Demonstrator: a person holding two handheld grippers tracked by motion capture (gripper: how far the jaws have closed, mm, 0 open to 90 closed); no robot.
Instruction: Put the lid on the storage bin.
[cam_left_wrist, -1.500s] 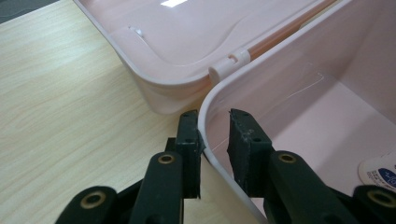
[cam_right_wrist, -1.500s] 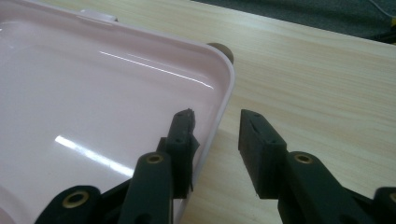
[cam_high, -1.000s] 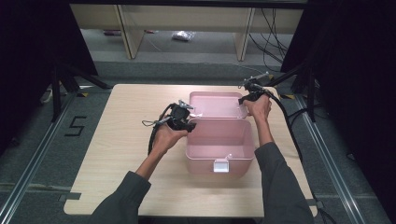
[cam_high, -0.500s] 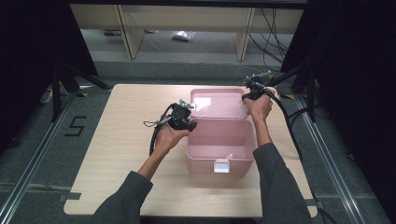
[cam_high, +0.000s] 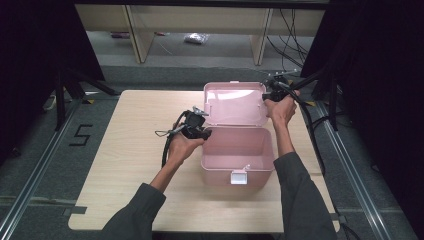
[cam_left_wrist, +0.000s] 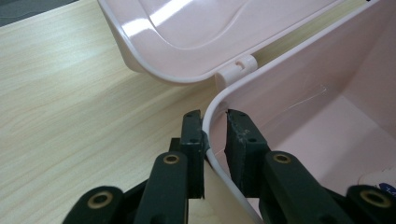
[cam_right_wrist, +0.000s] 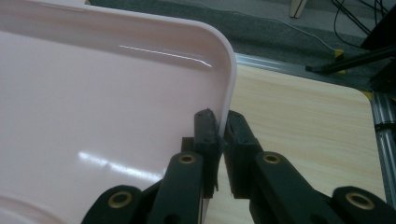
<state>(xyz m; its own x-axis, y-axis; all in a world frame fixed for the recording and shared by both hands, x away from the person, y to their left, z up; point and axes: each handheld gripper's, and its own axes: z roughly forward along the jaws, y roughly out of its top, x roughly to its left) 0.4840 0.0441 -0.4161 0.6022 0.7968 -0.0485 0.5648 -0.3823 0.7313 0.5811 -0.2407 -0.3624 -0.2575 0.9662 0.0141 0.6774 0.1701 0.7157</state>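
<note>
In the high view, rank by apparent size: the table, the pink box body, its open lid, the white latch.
1. table
2. and 3. pink box body and open lid: too alike to rank
4. white latch

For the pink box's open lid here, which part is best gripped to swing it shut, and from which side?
Grip the lid on its thin side rim near the free corner, coming in edge-on from the right, where the right gripper already pinches it. The rim is narrow enough to fit between the jaws, and it lies far from the hinge, which probably eases swinging. The left gripper steadies the box wall.
</note>
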